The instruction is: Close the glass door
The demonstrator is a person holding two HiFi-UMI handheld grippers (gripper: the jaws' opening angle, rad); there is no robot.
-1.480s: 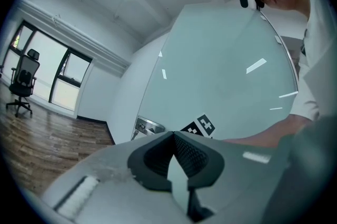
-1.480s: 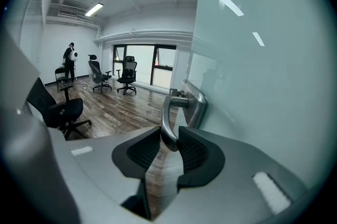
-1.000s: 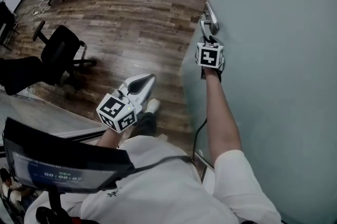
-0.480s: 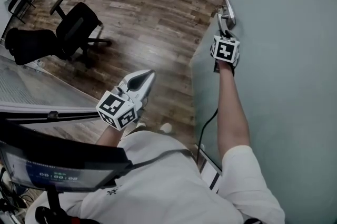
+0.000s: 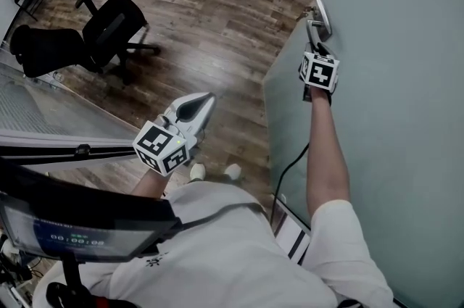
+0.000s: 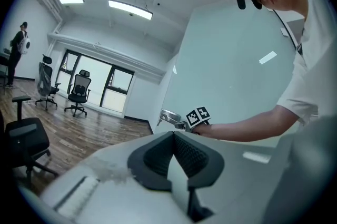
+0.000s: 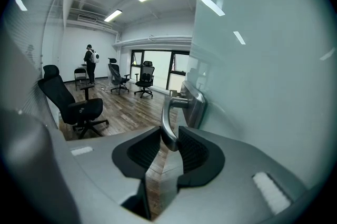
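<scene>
- Left gripper (image 5: pixel 201 101): 2 jaws together, empty, idle over the floor.
- Door (image 5: pixel 391 82): free edge over open floor, no frame beside it.
- Right gripper (image 7: pixel 169 146) clamps the handle (image 7: pixel 167 123). I judge it mid-swing — next calls for a firm hold and steady travel to the latch.

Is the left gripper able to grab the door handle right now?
Probably not well. Nothing blocks the way from the left gripper to the door handle, but the right gripper is clamped on its lever, leaving little bare metal to grab.
</scene>
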